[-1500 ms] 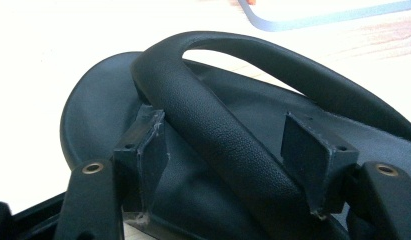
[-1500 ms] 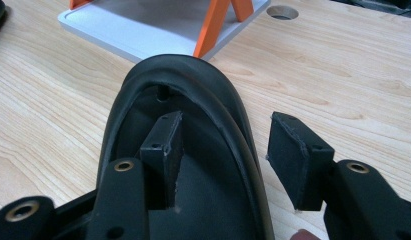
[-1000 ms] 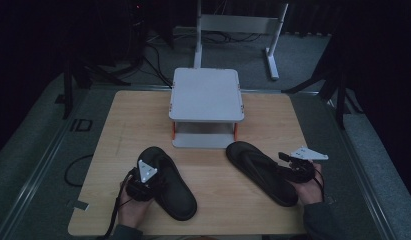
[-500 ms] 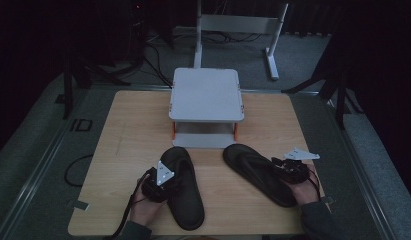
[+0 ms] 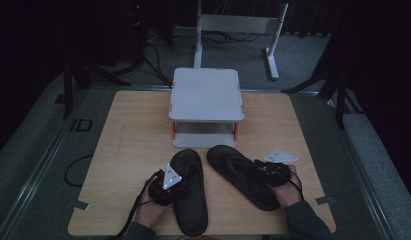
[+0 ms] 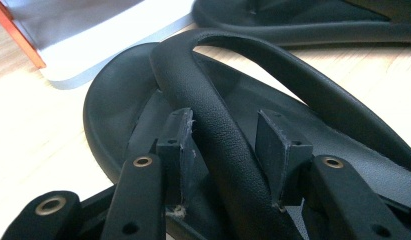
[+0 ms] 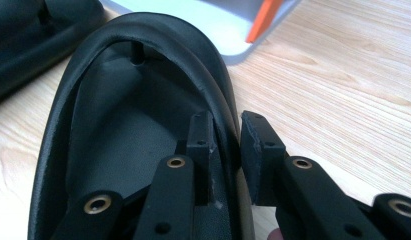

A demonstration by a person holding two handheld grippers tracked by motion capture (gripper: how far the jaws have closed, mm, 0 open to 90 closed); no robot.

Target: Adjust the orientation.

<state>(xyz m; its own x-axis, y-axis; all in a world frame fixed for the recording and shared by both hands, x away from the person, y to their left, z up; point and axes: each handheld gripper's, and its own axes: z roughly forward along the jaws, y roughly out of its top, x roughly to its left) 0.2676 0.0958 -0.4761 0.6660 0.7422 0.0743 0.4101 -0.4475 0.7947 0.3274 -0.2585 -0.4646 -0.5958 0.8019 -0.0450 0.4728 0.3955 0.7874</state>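
Observation:
Two black flip-flops lie side by side on the wooden table [image 5: 133, 130], toes toward a grey shelf. My left gripper [image 5: 179, 187] [image 6: 223, 135] reaches over the left sandal [image 5: 193, 210]. Its jaws have just been closing and now pinch the sandal's thick strap [image 6: 218, 130] between the pads. My right gripper [image 5: 259, 173] [image 7: 225, 135] is at the right sandal [image 5: 238, 170]. Its jaws have also just been closing, and they squeeze that sandal's outer strap [image 7: 225, 107] tightly. A hand holds each gripper at the table's near edge.
A grey two-level shelf [image 5: 207, 95] with orange posts stands just beyond the sandals' toes. A white metal stand [image 5: 238, 22] and cables lie on the floor behind the table. Bare wood stretches to the left and right of the shelf.
The left sandal slid right and turned straighter with my left gripper. My right gripper moved left onto the right sandal and its jaws closed on the strap; that sandal shifted slightly left.

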